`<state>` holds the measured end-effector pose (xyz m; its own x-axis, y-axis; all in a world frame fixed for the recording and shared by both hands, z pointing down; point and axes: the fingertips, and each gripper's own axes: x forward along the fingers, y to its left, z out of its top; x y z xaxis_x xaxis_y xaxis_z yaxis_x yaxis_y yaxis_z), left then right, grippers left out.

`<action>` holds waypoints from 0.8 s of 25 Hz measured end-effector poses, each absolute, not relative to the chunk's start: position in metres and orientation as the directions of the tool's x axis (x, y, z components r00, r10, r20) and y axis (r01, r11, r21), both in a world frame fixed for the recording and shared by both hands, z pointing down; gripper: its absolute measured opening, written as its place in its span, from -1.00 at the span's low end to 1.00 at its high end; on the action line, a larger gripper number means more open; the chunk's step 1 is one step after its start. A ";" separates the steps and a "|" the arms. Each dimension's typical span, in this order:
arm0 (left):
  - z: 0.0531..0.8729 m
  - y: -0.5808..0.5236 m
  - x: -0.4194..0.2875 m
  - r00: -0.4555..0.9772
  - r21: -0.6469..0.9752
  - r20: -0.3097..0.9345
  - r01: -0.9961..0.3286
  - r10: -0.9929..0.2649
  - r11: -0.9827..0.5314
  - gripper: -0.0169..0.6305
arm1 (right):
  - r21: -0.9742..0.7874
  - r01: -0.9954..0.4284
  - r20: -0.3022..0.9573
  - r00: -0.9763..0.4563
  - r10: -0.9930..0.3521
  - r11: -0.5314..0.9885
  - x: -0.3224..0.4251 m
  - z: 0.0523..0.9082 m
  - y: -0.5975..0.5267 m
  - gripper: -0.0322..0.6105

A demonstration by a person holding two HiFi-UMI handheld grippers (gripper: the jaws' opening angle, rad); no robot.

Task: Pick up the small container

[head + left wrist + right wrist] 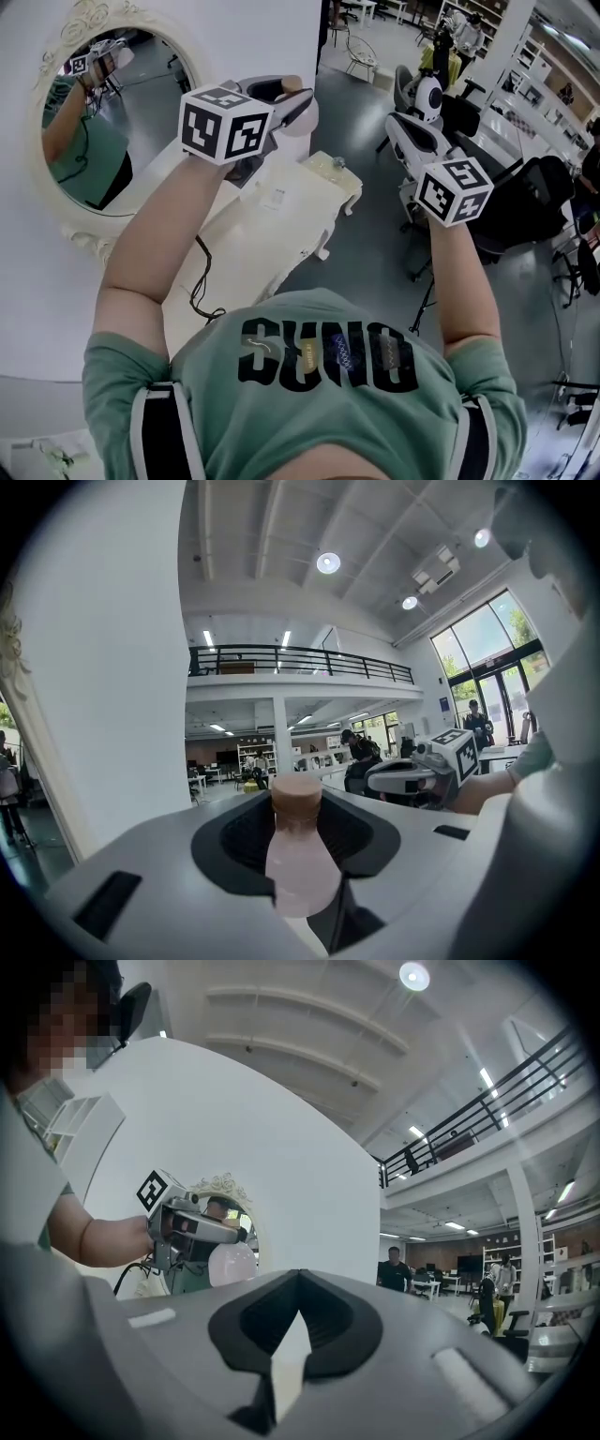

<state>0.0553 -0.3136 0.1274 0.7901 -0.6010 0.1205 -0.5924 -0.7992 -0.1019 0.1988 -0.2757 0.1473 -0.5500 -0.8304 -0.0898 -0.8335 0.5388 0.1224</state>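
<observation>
**Head view:** L gripper (296,101) is up in the air w/ a small pinkish bottle (300,120) clamped in its jaws. The bottle sits over the far end of the white dresser (281,220) as seen from here and isn't touching it. R gripper (401,124) is raised too, off to the right over the grey floor (375,234), well apart from the bottle. An oval mirror w/ an ornate white frame (58,202) hangs on the wall at left. A black cable (199,281) runs down the dresser's near side.

**Left gripper view:** The jaws are closed on the bottle. Its body is gripped betw. the dark pads, neck and brown cap (296,797) sticking up past them, roughly upright in this view. The R gripper shows beyond, to the right and at abt the cap's height, not touching. There's a white wall at left and an open office hall w/ a railed balcony behind.

**Right gripper view:** The jaws are together, only a thin slit betw. the pads, nothing in them. Over at left the L gripper is seen from the side w/ the pale bottle in its tip, in front of the mirror. A person (394,1271) stands far off in the hall.
</observation>
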 end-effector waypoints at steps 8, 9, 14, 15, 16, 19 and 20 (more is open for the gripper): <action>0.115 -0.318 0.058 0.793 -0.112 0.116 -0.588 -0.598 -0.801 -0.52 | 0.130 -0.834 -0.099 -0.550 -0.830 0.537 0.201 0.137 -0.280 -0.87; 0.115 -0.318 0.058 0.793 -0.111 0.115 -0.588 -0.598 -0.801 -0.52 | 0.130 -0.833 -0.100 -0.550 -0.829 0.538 0.201 0.138 -0.280 -0.87; 0.114 -0.318 0.057 0.791 -0.112 0.112 -0.591 -0.601 -0.799 -0.52 | 0.124 -0.833 -0.102 -0.552 -0.828 0.540 0.201 0.138 -0.281 -0.87; 0.114 -0.318 0.057 0.790 -0.112 0.112 -0.592 -0.602 -0.798 -0.52 | 0.122 -0.832 -0.103 -0.553 -0.827 0.541 0.201 0.138 -0.281 -0.87; 0.113 -0.317 0.057 0.790 -0.111 0.112 -0.593 -0.603 -0.797 -0.52 | 0.120 -0.831 -0.104 -0.555 -0.826 0.543 0.201 0.137 -0.280 -0.87; 0.111 -0.317 0.056 0.788 -0.109 0.113 -0.596 -0.606 -0.795 -0.52 | 0.122 -0.830 -0.109 -0.556 -0.824 0.544 0.201 0.135 -0.279 -0.87; 0.112 -0.318 0.056 0.787 -0.109 0.113 -0.597 -0.606 -0.795 -0.52 | 0.128 -0.831 -0.112 -0.555 -0.824 0.542 0.201 0.134 -0.279 -0.87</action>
<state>0.0564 -0.3176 0.1115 0.7872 -0.6062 0.1133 -0.5966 -0.7951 -0.1090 0.2011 -0.2789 0.1344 -0.5551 -0.8242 -0.1123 -0.8306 0.5419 0.1283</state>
